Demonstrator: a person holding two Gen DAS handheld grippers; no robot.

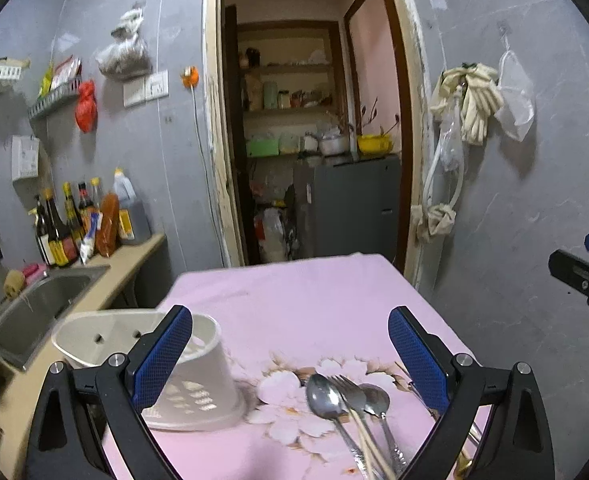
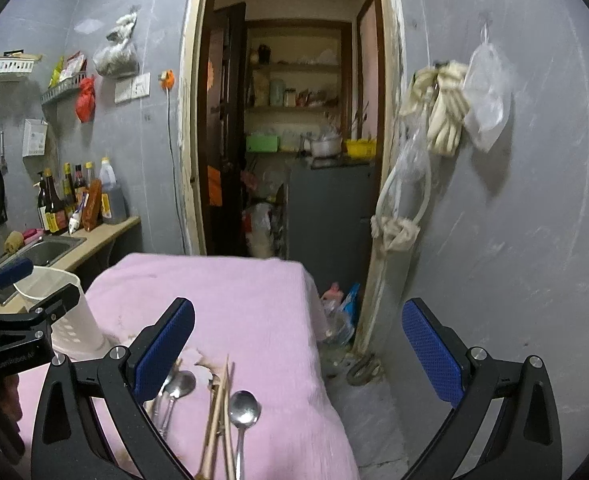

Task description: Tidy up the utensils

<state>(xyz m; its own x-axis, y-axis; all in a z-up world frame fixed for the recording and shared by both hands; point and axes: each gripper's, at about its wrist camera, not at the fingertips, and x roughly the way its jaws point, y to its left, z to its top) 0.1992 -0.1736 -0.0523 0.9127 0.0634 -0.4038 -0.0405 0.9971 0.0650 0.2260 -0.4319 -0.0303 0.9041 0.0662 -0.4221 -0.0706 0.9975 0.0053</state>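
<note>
The left gripper (image 1: 290,356) is hovering over the pink tablecloth (image 1: 294,292) with its blue-padded fingers (image 1: 162,356) spread wide and nothing between them. Just below and between those fingers, a cluster of utensils is lying on the floral print: a large spoon (image 1: 324,396), a fork (image 1: 348,392) overlapping it, a smaller spoon (image 1: 376,400) beside that, and pale chopsticks (image 1: 368,440) crossing their handles. Behind the left finger, a white utensil holder (image 1: 198,384) is standing on the cloth, its rim partly blurred. Farther off to the left, a steel sink (image 1: 42,304) is sitting in the counter with sauce bottles (image 1: 74,224) behind it.

The right gripper (image 2: 298,352) is likewise gaping wide and carrying nothing, hanging above the table's right edge. Below it, a spoon (image 2: 244,408) is lying next to the chopsticks (image 2: 218,412), with another spoon (image 2: 180,386) close to its left finger. Straight ahead of both grippers, a doorway (image 2: 294,120) is opening onto shelves.
</note>
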